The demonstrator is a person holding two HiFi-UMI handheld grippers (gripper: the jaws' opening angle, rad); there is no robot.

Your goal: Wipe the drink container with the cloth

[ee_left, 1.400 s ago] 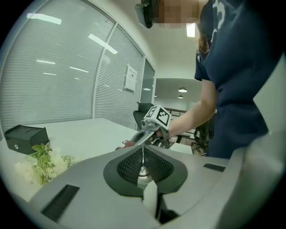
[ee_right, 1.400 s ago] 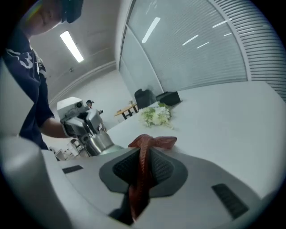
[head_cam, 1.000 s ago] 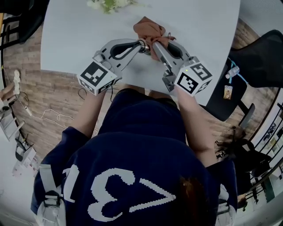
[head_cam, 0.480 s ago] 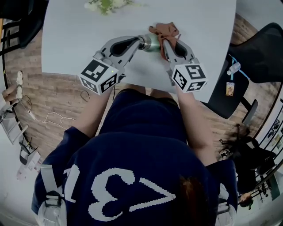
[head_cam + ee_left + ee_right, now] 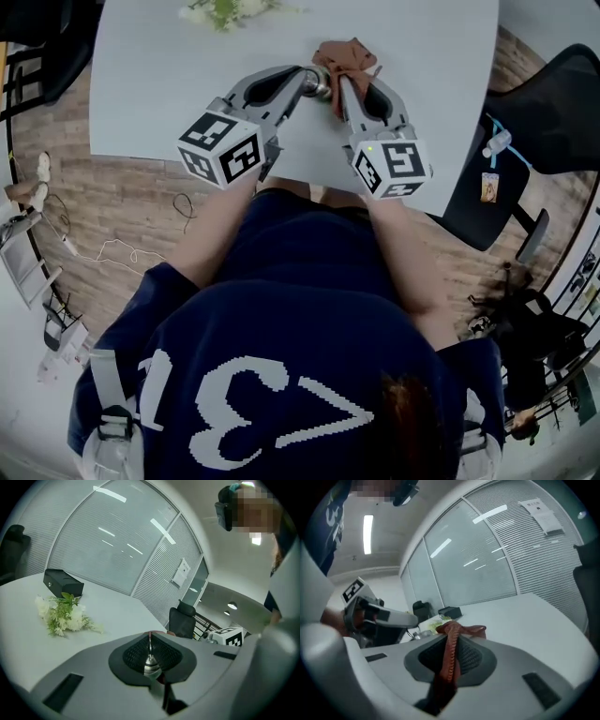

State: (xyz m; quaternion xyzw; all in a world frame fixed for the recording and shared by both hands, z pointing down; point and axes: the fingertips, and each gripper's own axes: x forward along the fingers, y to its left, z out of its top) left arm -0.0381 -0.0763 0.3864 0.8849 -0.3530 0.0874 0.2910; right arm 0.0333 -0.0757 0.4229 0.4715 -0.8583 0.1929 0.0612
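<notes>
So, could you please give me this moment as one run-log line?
left gripper: shut on container | right gripper: shut on cloth | cloth next to container, over table

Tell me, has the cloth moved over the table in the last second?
Yes. In the head view the cloth, pinched in the right tool, has shifted right, away from the flowers lying on the table.

The head camera is looking steeply down at the bench (image 5: 169, 84), left claw (image 5: 311, 81) and right claw (image 5: 338, 90). Each claw camera is peering closely along its jaws, catching the other claw.
</notes>
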